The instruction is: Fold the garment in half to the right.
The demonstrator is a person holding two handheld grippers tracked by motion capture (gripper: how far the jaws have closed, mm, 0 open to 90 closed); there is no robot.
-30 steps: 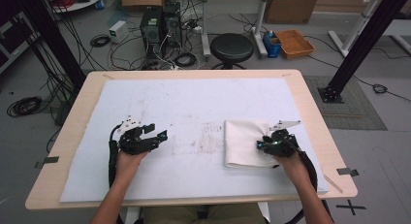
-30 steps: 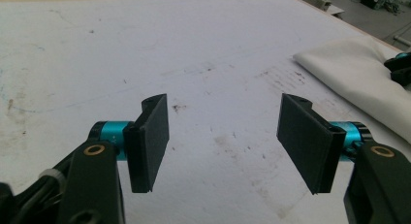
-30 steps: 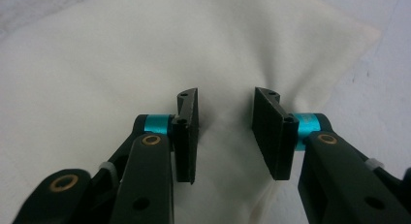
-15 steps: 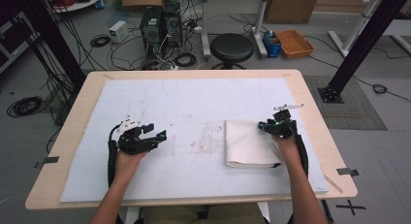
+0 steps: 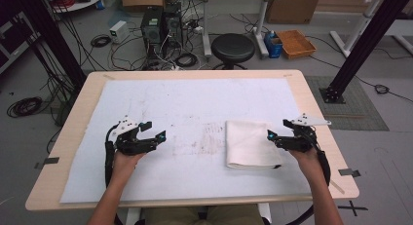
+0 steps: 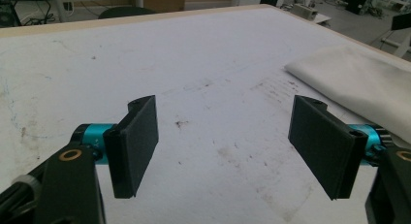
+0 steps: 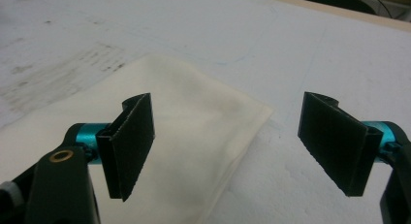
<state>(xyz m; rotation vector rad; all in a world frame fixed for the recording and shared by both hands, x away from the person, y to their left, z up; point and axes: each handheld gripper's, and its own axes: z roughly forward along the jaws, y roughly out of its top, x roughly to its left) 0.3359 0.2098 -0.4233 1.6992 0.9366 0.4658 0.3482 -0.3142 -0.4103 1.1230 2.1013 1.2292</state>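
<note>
Even, diffuse overhead light keeps the white desk [image 5: 195, 103] bright with only faint, soft shadows beneath each hand-held gripper, while the high view is mildly grainy and bowed at its edges, and both gripper views render the near black jaws slightly soft and the far background washed out.

I see a pale wooden counter [image 5: 316, 118] with a big white sheet [image 5: 195, 103] covering nearly all of its top. The sheet is smudged with dark marks near its middle. A folded cream cloth [image 5: 249, 144] lies flat on the sheet, right of the smudges.
</note>
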